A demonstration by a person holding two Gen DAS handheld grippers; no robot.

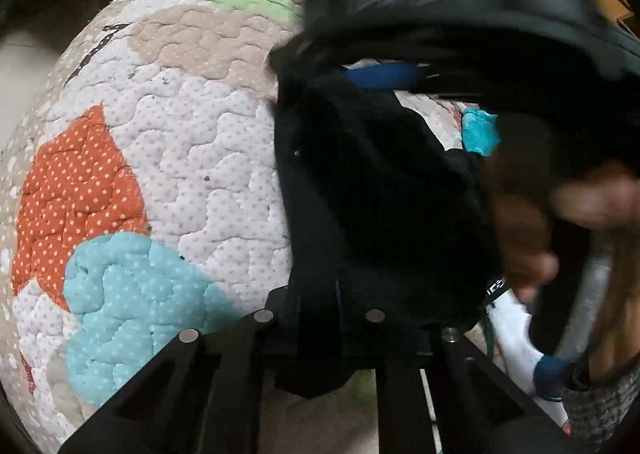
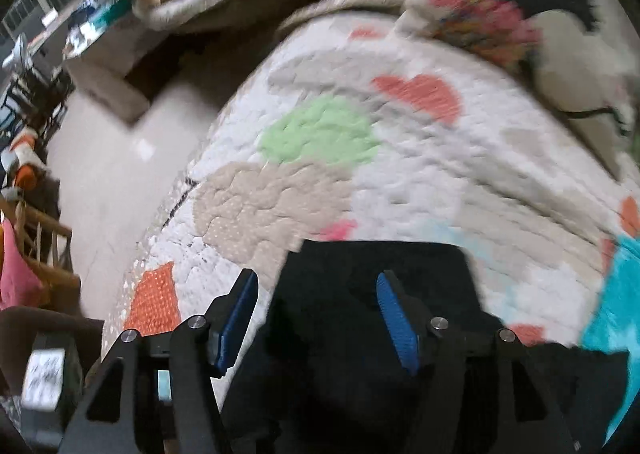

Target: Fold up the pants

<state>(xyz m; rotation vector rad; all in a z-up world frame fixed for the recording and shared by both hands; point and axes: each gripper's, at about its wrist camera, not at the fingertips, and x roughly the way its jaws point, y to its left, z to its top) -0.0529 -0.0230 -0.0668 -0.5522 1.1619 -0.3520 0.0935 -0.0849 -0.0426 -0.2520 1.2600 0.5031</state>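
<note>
Left wrist view, nearest first: the left tool (image 1: 316,318) has its fingers drawn tight together, pinching a fold of the black pants (image 1: 372,189). The dark cloth rises from that grip and hangs bunched in front of the camera, above the patchwork quilt (image 1: 208,157) that covers the bed. To the right of the cloth a blurred hand (image 1: 532,221) is just beside the fabric; whether it touches is unclear. Behind the pants the right tool (image 1: 384,75) shows only as a dark blurred frame with a strip of blue pad.

Right wrist view: the right tool (image 2: 318,320) stands with its blue pads (image 2: 394,328) well apart. The pants (image 2: 360,294) lie spread on the quilt (image 2: 420,157) below and between the fingers, but neither pad presses on them. The cloth sits near the bed's left edge, where the pale floor (image 2: 116,173) begins. Farther off, at the bed's far end, a floral pillow (image 2: 520,13) rests, blurred.
</note>
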